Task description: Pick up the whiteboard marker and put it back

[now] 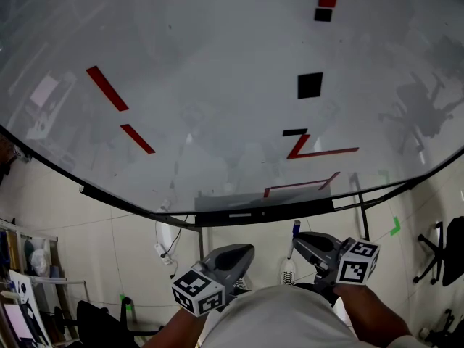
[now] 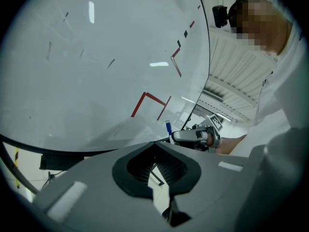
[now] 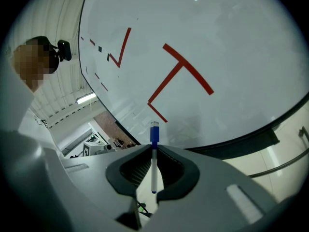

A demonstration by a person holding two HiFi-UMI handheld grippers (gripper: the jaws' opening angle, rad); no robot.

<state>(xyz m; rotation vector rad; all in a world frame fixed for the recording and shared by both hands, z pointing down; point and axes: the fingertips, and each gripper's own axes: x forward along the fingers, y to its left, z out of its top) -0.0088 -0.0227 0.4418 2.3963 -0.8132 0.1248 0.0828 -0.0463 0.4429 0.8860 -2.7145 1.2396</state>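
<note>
Pale tiled floor (image 1: pixel 123 252) lies open beneath the big white whiteboard's (image 1: pixel 217 85) dark bottom ledge (image 1: pixel 290 209); my right gripper (image 3: pixel 153 149) clamps the slim white, blue-capped whiteboard marker (image 3: pixel 154 170) upright, and my left gripper (image 2: pixel 155 144) is closed, empty.

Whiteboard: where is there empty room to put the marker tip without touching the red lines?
The widest bare patch on the whiteboard lies between the two slanted red strips at left and the black square. It is crowded below that square, around the red Z-shaped lines. The right hand-held gripper holds the marker just below that crowded part.
</note>
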